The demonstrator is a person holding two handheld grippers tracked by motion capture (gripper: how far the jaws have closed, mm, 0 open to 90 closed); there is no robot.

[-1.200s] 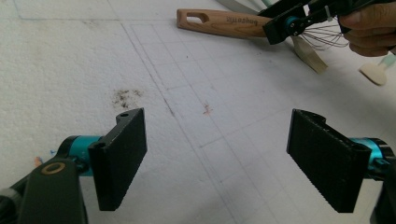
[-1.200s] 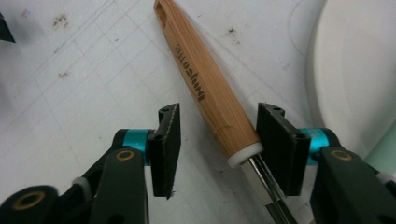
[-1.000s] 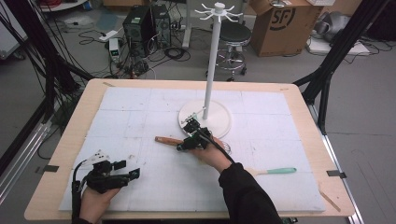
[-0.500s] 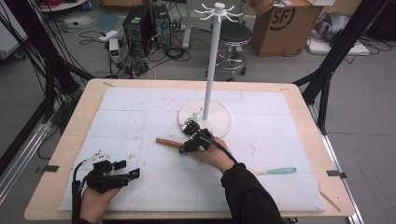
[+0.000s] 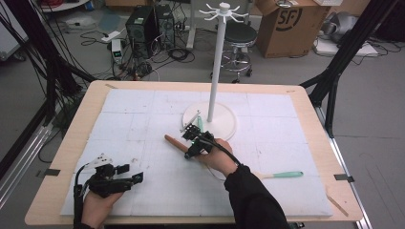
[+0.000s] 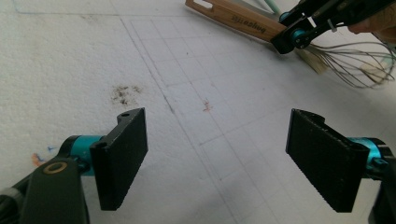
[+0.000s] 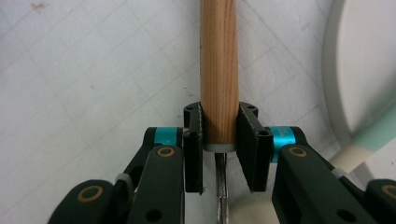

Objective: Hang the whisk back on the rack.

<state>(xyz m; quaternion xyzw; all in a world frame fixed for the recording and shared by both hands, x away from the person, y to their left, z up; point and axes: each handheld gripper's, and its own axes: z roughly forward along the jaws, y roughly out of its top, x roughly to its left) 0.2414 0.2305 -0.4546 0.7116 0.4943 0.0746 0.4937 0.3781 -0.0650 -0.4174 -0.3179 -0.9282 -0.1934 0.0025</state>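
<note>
A whisk with a round wooden handle (image 5: 174, 141) lies on the white mat near the middle of the table. My right gripper (image 5: 191, 138) points down over it. In the right gripper view the jaws have just been closing, and my right gripper (image 7: 219, 135) now has both pads pressed against the wooden handle (image 7: 218, 70) near its wire end. The left gripper view shows that handle (image 6: 238, 18) and the whisk wires (image 6: 355, 65) beside the right gripper (image 6: 299, 35). My left gripper (image 5: 131, 179) rests at the front left, open with nothing between its jaws (image 6: 224, 158).
A white hook stand (image 5: 218, 62) rises from a round base (image 5: 224, 125) just behind the right gripper. A green-handled utensil (image 5: 199, 123) leans on that base, and another (image 5: 282, 175) lies at the front right. The base's rim (image 7: 364, 60) is close on the right.
The right gripper's jaws have narrowed onto the wooden handle, with the hand hardly shifting. The left hand and its gripper stay where they were.
</note>
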